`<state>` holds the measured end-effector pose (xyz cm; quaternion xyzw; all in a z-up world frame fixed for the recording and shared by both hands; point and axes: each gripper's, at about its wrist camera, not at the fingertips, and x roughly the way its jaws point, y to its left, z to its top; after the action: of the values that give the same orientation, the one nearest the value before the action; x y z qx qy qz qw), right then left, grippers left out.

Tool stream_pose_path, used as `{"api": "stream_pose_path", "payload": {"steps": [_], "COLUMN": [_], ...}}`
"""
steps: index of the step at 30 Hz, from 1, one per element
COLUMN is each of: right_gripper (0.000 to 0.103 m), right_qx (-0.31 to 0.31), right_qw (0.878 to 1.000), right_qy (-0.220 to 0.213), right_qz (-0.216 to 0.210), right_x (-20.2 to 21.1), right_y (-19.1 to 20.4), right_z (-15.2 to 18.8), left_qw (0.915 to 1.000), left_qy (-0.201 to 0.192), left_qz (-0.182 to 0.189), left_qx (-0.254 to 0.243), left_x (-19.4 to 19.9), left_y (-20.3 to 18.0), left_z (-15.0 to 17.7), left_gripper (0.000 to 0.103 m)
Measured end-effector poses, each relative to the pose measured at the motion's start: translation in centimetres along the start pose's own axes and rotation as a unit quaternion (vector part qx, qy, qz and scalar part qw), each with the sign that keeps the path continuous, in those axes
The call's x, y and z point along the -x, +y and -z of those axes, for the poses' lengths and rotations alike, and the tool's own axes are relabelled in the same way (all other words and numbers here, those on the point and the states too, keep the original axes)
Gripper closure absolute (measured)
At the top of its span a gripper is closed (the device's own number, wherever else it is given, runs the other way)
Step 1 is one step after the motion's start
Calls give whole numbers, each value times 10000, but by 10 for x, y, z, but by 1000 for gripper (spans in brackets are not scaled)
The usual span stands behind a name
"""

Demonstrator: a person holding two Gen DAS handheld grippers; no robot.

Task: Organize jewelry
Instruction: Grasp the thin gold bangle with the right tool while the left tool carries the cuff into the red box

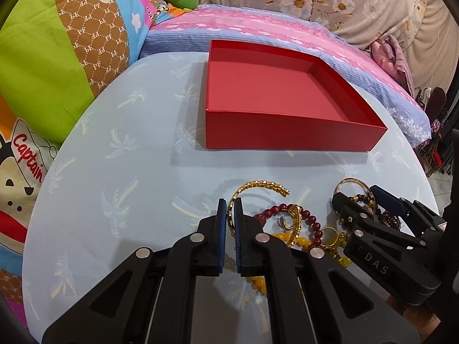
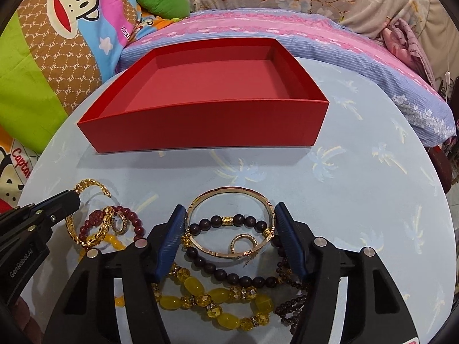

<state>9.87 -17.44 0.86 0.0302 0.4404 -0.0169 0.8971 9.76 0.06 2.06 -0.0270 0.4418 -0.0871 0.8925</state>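
An empty red box point(image 1: 287, 126) stands at the back of the table point(image 1: 120, 172); it also shows in the right wrist view point(image 2: 206, 126). My left gripper point(image 1: 230, 209) is shut on a gold chain cuff bracelet point(image 1: 258, 187), which also shows in the right wrist view point(image 2: 86, 185). My right gripper point(image 2: 228, 215) is open, its fingers on either side of a rose-gold bangle point(image 2: 229, 192) lying on the table. A dark bead bracelet point(image 2: 243, 222), a yellow bead bracelet point(image 2: 218, 295), a red bead bracelet point(image 2: 132, 218) and gold rings point(image 2: 243, 242) lie around it.
The round table has a light blue palm-print cloth point(image 2: 358, 186). Behind it lies a bed with a pink and blue cover point(image 2: 287, 28) and cartoon pillows point(image 2: 57, 28). The left gripper's arm point(image 2: 34, 215) shows at left in the right wrist view.
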Motion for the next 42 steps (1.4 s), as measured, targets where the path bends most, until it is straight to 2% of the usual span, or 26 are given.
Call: {"api": "stream_pose_path", "payload": {"steps": [5,12,16,21,25,31,35,42], "right_gripper": [42,42,42,42,42,42,42,42], "right_qx": [-136,-187,-135,28,21,95,156,19], "right_qw": [9999,9995,9988,9978,9977,9981,9986,9979], "right_qy": [1,-207,-433,-626,-565,-318,-47,460], "right_qz": [-76,-150,-180,-211,-376,-523,-504,-462], "right_x": [6,27,38,38,17,-35,-73,-125], "right_y": [-3,-7,-11,-16,-23,-26,-24,-22], "right_z": [-1,-13,-36,-82,-135,-203,-224,-229], "left_qw": [10000,9996,9988,9974,9961,9954,9957,9954], "left_qy": [-41,-162,-341,-541,-635,-500,-304,59], "left_qz": [44,149,177,252,301,314,327,359], "left_qx": [-24,-150,-290,-407,-525,-759,-810,-883], "left_x": [5,19,26,21,1,-49,-89,-136], "left_y": [-1,-9,-15,-20,-20,-22,-22,-27], "left_z": [-1,-16,-39,-89,-134,-190,-215,-228], "left_gripper": [98,98,98,98,98,98,98,98]}}
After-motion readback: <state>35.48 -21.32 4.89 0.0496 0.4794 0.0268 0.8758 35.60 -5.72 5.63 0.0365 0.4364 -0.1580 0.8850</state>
